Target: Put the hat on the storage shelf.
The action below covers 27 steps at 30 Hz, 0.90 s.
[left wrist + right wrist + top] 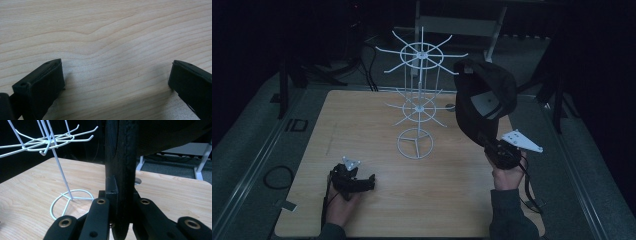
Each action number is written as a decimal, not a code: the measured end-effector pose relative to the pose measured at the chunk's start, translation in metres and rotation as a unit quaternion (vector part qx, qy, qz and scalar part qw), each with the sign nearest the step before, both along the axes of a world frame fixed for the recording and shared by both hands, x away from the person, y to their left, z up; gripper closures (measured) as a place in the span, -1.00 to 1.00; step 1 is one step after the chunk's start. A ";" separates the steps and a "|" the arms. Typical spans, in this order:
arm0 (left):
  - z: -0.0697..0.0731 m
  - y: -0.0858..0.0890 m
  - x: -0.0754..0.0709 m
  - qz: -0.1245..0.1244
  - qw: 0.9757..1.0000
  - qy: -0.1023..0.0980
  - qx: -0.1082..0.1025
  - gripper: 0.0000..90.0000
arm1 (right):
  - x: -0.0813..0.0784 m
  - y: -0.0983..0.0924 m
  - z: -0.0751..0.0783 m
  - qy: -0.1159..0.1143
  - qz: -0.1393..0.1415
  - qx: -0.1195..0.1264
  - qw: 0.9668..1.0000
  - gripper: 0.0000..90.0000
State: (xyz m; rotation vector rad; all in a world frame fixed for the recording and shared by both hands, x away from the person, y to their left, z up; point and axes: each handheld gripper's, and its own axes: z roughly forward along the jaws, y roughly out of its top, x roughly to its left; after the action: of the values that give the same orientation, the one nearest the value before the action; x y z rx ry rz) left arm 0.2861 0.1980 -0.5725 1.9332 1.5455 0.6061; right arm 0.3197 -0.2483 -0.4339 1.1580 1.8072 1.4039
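A black cap (484,97) hangs in the air over the right side of the wooden table (362,120), held by its brim. My right gripper (488,142) is shut on that brim (121,157), which stands edge-on between the jaws of my right gripper (121,195). A white wire rack (419,100) with two tiers of hooks stands on a ring base (414,143) at the table's middle, left of the cap; the rack (57,142) carries nothing. My left gripper (371,182) rests low at the front left, and my left gripper (117,66) is open over bare wood.
A dark cable loop (278,176) lies on the floor left of the table. A white frame (462,22) stands behind the table in the dark. A small round metal fitting (137,181) sits in the tabletop near the cap.
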 end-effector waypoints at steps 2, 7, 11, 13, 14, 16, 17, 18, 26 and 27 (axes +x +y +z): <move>0.000 0.000 0.000 0.000 1.000 0.000 0.000 -1.00 | 0.000 0.000 0.000 -0.001 0.000 0.001 1.000 0.92; 0.000 0.000 0.000 0.000 1.000 0.000 0.000 -1.00 | 0.000 0.000 0.001 -0.002 -0.001 0.001 1.000 0.92; 0.000 0.000 0.000 0.000 1.000 0.000 0.001 -1.00 | 0.000 0.000 0.003 -0.004 -0.002 0.002 1.000 0.92; 0.000 0.000 0.000 0.000 1.000 0.000 0.001 -1.00 | 0.000 0.000 0.004 -0.007 -0.003 0.000 1.000 0.92; 0.000 0.000 0.000 0.000 1.000 0.000 0.000 -1.00 | 0.000 0.000 0.004 -0.007 -0.004 0.000 1.000 0.92; 0.000 0.000 0.000 0.000 1.000 0.000 0.000 -1.00 | 0.000 0.000 0.004 -0.009 -0.004 -0.001 1.000 0.92; 0.000 0.000 0.000 0.000 1.000 0.000 0.000 -1.00 | 0.000 0.000 0.004 -0.009 -0.004 -0.001 1.000 0.92; 0.000 0.000 0.000 0.000 1.000 0.000 0.000 -1.00 | 0.000 0.000 0.005 -0.009 -0.006 -0.001 1.000 0.92; 0.000 0.000 0.000 0.000 1.000 0.000 0.000 -1.00 | 0.000 0.000 0.005 -0.010 -0.006 -0.002 1.000 0.92; 0.000 0.000 0.000 0.000 1.000 0.000 0.000 -1.00 | 0.000 0.000 0.005 -0.010 -0.006 -0.002 1.000 0.92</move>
State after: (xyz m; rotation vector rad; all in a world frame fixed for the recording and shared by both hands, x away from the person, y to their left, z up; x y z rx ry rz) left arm 0.2861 0.1980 -0.5725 1.9326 1.5461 0.6068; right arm 0.3193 -0.2481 -0.4293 1.1473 1.7842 1.4003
